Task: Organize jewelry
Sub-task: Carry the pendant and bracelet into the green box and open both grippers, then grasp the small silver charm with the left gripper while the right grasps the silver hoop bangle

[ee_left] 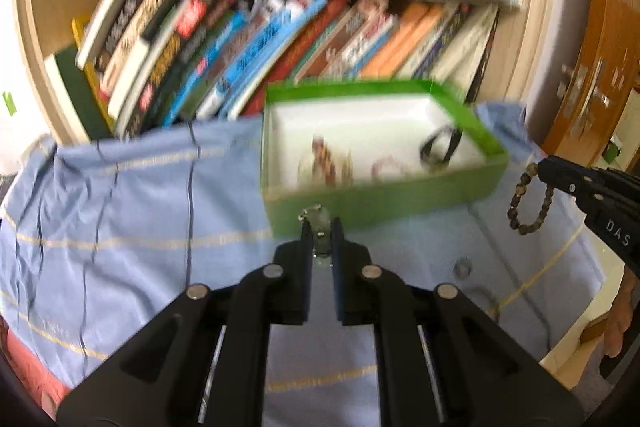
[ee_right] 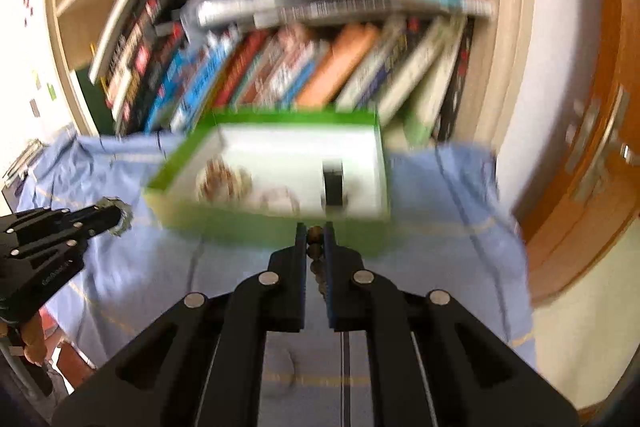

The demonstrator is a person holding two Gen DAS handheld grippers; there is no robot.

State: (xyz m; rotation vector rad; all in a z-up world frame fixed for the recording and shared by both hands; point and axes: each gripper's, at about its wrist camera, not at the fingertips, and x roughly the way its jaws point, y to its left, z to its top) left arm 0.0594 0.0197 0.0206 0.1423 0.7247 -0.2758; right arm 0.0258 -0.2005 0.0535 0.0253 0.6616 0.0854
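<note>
I am clenching a silvery piece (ee_left: pixel 318 223) in my left gripper (ee_left: pixel 320 227) and a beaded bracelet (ee_right: pixel 316 247) in my right gripper (ee_right: pixel 315 231); the green box (ee_right: pixel 176 163) is lying just beyond both, nearer my right.

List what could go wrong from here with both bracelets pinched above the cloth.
1. The dark bead bracelet dangles from the right gripper by only a few beads, so it may slip out.
2. The silvery bracelet sits at the very tips of the left gripper.
3. Dangling loops could catch the green box rim.
</note>
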